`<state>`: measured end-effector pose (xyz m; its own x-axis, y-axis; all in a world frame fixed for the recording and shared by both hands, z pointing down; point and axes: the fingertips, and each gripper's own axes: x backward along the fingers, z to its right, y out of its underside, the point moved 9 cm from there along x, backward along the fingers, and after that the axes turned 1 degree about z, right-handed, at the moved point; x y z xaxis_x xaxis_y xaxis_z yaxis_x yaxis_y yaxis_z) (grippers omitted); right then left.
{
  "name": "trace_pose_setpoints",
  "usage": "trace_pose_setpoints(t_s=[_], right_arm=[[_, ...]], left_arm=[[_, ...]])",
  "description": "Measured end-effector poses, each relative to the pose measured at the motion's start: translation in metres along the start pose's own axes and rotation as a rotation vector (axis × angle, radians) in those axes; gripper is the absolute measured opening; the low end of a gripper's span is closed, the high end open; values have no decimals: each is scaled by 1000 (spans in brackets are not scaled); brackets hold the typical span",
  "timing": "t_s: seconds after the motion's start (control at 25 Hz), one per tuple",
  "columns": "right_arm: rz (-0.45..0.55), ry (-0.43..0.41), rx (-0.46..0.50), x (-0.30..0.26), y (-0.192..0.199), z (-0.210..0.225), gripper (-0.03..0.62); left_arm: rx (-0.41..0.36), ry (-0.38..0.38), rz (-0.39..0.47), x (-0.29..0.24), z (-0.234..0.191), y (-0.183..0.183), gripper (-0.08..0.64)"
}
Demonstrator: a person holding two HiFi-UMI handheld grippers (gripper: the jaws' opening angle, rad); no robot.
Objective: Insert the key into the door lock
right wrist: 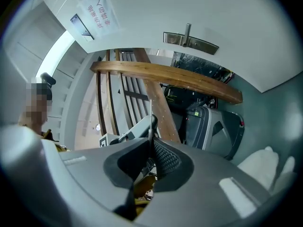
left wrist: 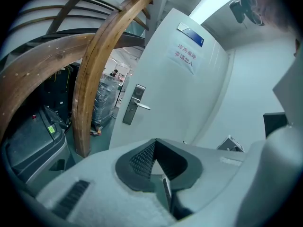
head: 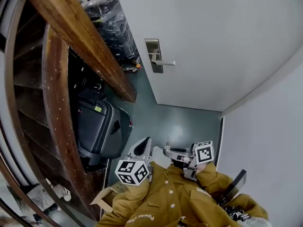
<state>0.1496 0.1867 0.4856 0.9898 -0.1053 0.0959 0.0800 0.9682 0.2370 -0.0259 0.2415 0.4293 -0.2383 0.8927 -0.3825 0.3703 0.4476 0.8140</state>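
1. The right gripper (head: 167,149) (right wrist: 150,137) has its jaws clenched on a thin silvery metal key (head: 167,141) (right wrist: 150,125). The key shows edge-on as a narrow blade standing out past the dark ribbed pads.
2. The left gripper (head: 146,142) (left wrist: 155,145) has its jaws pressed together, with nothing between them.
3. Both grippers sit low in the head view, side by side and a little apart, in front of the person's mustard-yellow jacket (head: 175,197). Each gripper carries a cube with black-and-white square markers.
4. The key is well apart from the tall silver lock plate (head: 153,56) (left wrist: 134,104) (right wrist: 201,44). The plate is mounted near the left edge of the flat white door (head: 213,41) (left wrist: 189,93) (right wrist: 236,18).
5. A slim silver lever handle (head: 165,62) (left wrist: 142,106) (right wrist: 187,32) juts from the lock plate toward the door's middle.
6. Near the door's top edge, the left gripper view shows a white paper notice with red print (left wrist: 184,56). A small blue plate (left wrist: 191,34) sits above the notice.
7. A broad, curved brown wooden handrail (head: 80,37) (left wrist: 94,74) (right wrist: 165,77) sweeps past to the left of the door.
8. Under the handrail, a bulky dark grey case (head: 97,126) (right wrist: 208,126) stands on the teal floor (head: 175,122).
9. A dark stack wrapped in clear plastic (head: 111,27) (left wrist: 105,100) stands beyond the door's left edge.
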Motion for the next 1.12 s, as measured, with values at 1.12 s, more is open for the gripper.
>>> trace_pose_setpoints(t_s=[1.12], right_arm=[[173,97,-12,-143,-264,94,31]], left_arm=[[-155,271,-20,-272,-207,-246,199]])
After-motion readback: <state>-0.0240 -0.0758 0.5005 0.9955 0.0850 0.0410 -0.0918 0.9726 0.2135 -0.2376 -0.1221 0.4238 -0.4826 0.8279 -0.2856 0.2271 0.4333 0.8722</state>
